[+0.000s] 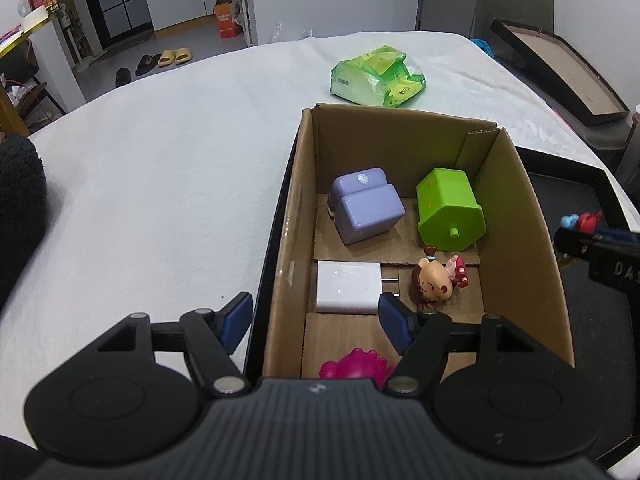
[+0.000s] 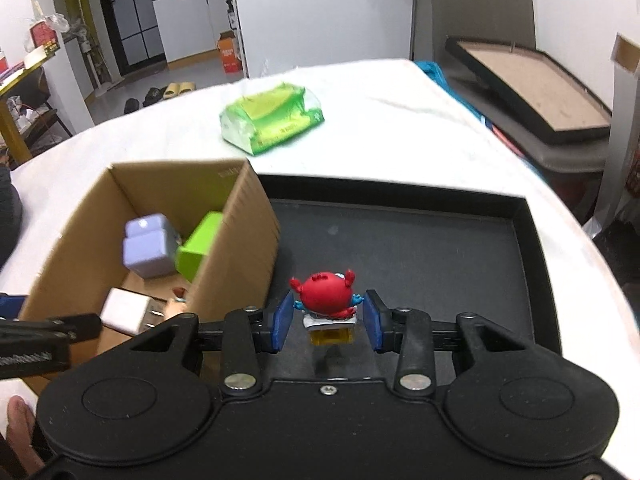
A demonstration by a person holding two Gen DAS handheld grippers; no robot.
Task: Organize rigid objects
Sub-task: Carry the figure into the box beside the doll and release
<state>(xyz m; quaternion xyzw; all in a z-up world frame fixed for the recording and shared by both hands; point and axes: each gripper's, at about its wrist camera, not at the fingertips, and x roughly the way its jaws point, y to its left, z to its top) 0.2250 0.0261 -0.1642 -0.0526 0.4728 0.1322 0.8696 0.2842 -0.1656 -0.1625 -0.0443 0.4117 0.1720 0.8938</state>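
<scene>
Left gripper (image 1: 316,322): jaws spread wide, nothing between blue pads (image 1: 394,326), tilted down, held level side to side. Right gripper (image 2: 327,320): jaws parted, blue pads (image 2: 282,322) either side of red figurine (image 2: 325,293), small gaps both sides, no contact visible. Right gripper sits just right of left one. Bare fingertip (image 2: 18,420) visible at right gripper's rear left.
</scene>
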